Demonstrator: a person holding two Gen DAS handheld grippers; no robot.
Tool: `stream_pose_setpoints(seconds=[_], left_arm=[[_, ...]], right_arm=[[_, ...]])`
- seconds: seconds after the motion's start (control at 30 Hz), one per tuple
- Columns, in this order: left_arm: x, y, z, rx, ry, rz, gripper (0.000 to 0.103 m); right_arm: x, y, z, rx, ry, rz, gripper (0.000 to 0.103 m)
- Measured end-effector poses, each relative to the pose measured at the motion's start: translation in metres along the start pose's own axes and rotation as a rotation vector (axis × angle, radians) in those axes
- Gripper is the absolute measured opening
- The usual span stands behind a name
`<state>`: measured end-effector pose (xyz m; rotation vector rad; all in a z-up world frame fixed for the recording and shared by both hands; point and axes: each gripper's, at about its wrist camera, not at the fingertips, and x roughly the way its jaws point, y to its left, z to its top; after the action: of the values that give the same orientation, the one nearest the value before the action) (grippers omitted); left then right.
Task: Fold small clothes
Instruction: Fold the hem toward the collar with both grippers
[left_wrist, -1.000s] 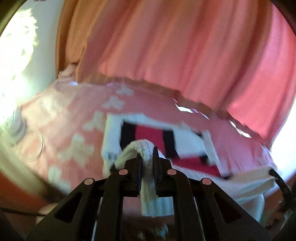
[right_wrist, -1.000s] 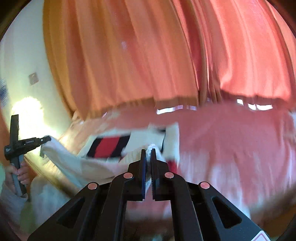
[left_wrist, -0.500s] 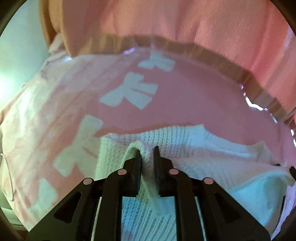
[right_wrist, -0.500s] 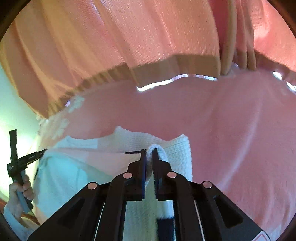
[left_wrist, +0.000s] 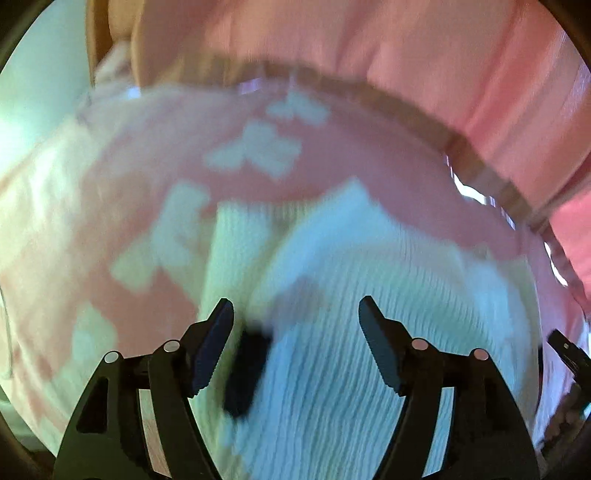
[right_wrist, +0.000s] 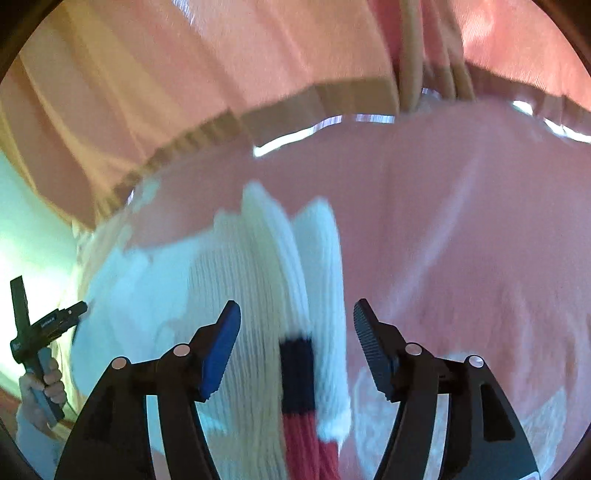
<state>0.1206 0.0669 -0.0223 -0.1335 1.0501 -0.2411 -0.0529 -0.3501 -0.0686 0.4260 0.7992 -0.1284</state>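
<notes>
A: Looking down your left hand-held gripper, you have its jaws spread wide; they have just been opening, and nothing presses on either pad. The white knit sweater lies under and between them, released, on the pink bedspread with its pale bow shapes.

B: And the right hand-held gripper?

A: It is likewise released, jaws just opened, pads clear of the cloth. Beneath it you see the folded edge of the sweater, with a dark stripe and a red band running towards the camera. The knit sits between the fingers without being pinched.

B: Any writing you can read?

A: There is a small pale label on the body of your other gripper, seen at the left edge of the right wrist view, but it is too small and blurred to read. Your hand wraps its handle there.

B: What lies behind the garment?

A: A pink curtain hangs at the far edge of the bed, daylight showing under its hem. Both views are smeared by motion.
</notes>
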Motion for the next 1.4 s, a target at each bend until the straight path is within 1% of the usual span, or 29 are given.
stream_pose_setpoints(seconds=[0.07,0.13,0.17,0.2,0.23,0.27,0.33,0.37,0.43,0.47,0.5,0.53,0.57,0.6,0.63,0.67,0.73,0.77,0.8,0.87,0.97,1.0,1.07,1.13,1.17,1.2,1.23,1.27,1.4], left_arm=[[0.001,-0.001,-0.013,0.058,0.018,0.015,0.066],[-0.004,-0.005,-0.023,0.136,0.016,0.041,0.057],[-0.004,-0.006,-0.026,0.159,0.023,0.053,0.042],[-0.002,-0.006,-0.028,0.166,0.041,0.043,0.022],[-0.002,-0.006,-0.028,0.161,0.055,0.034,0.013],[-0.004,-0.005,-0.029,0.146,0.058,0.031,0.007],[-0.021,-0.005,-0.03,0.142,0.017,0.053,0.006],[-0.03,-0.004,-0.031,0.136,0.005,0.054,0.006],[-0.037,0.007,-0.036,0.094,0.023,0.068,0.006],[-0.032,0.015,-0.04,0.063,0.062,0.076,0.006],[-0.025,0.02,-0.042,0.047,0.093,0.085,0.006],[-0.02,0.021,-0.045,0.043,0.113,0.091,0.006],[-0.021,0.018,-0.045,0.065,0.104,0.106,0.007],[-0.024,0.011,-0.045,0.111,0.092,0.136,0.009],[-0.028,0.007,-0.045,0.126,0.088,0.15,0.009],[-0.031,0.005,-0.045,0.119,0.084,0.15,0.011],[-0.048,-0.002,-0.04,0.105,0.035,0.099,0.014],[-0.054,-0.008,-0.035,0.104,0.008,0.075,0.019],[-0.06,-0.016,-0.027,0.107,-0.026,0.042,0.033],[-0.059,-0.031,-0.009,0.123,-0.052,0.011,0.054],[-0.035,-0.051,0.022,0.167,-0.075,0.035,0.061],[-0.02,-0.056,0.034,0.185,-0.052,0.036,0.064],[0.01,-0.058,0.05,0.186,0.017,0.042,0.064],[0.032,-0.052,0.057,0.165,0.057,0.069,0.063],[0.041,-0.046,0.058,0.146,0.069,0.07,0.055],[0.048,-0.039,0.057,0.12,0.093,0.056,0.027],[0.052,-0.035,0.056,0.103,0.123,0.02,0.013],[0.051,-0.031,0.056,0.083,0.129,-0.003,0.008],[0.029,-0.03,0.062,0.097,0.034,0.014,0.007]], right_arm=[[0.0,0.004,-0.013,-0.034,0.035,0.004,0.063],[0.0,0.005,-0.024,-0.054,0.054,0.011,0.063],[0.004,0.005,-0.03,-0.066,0.074,-0.003,0.057],[0.009,0.005,-0.035,-0.076,0.093,-0.019,0.045],[0.01,0.005,-0.037,-0.081,0.097,-0.025,0.021],[0.008,0.005,-0.038,-0.08,0.088,-0.019,0.017],[-0.015,0.008,-0.034,-0.09,0.001,0.003,0.014],[-0.036,0.009,-0.033,-0.095,-0.066,0.023,0.01],[-0.05,0.005,-0.035,-0.088,-0.11,0.001,0.007],[-0.045,-0.001,-0.039,-0.082,-0.083,-0.038,0.007],[-0.027,-0.011,-0.045,-0.061,0.01,-0.074,0.007],[-0.01,-0.021,-0.052,-0.02,0.08,-0.074,0.011],[-0.003,-0.027,-0.056,0.012,0.103,-0.043,0.015],[-0.006,-0.025,-0.054,-0.003,0.096,-0.054,0.019],[-0.014,-0.02,-0.051,-0.037,0.064,-0.09,0.03],[-0.021,-0.017,-0.05,-0.048,0.032,-0.105,0.035],[-0.039,-0.012,-0.043,-0.053,-0.041,-0.08,0.039],[-0.045,-0.007,-0.037,-0.062,-0.073,-0.063,0.044],[-0.045,0.0,-0.03,-0.084,-0.089,-0.059,0.046],[-0.036,0.015,-0.015,-0.15,-0.093,-0.07,0.052],[-0.006,0.029,0.016,-0.223,-0.049,-0.049,0.056],[0.004,0.028,0.023,-0.232,-0.038,-0.05,0.056],[0.027,0.027,0.035,-0.245,-0.005,-0.065,0.057],[0.051,0.025,0.04,-0.247,0.032,-0.056,0.057],[0.061,0.025,0.04,-0.246,0.044,-0.056,0.055],[0.067,0.023,0.037,-0.246,0.056,-0.049,0.045],[0.073,0.023,0.035,-0.24,0.066,-0.033,0.005],[0.075,0.024,0.034,-0.231,0.07,-0.024,0.007],[0.035,0.029,0.051,-0.195,-0.103,-0.002,0.007]])
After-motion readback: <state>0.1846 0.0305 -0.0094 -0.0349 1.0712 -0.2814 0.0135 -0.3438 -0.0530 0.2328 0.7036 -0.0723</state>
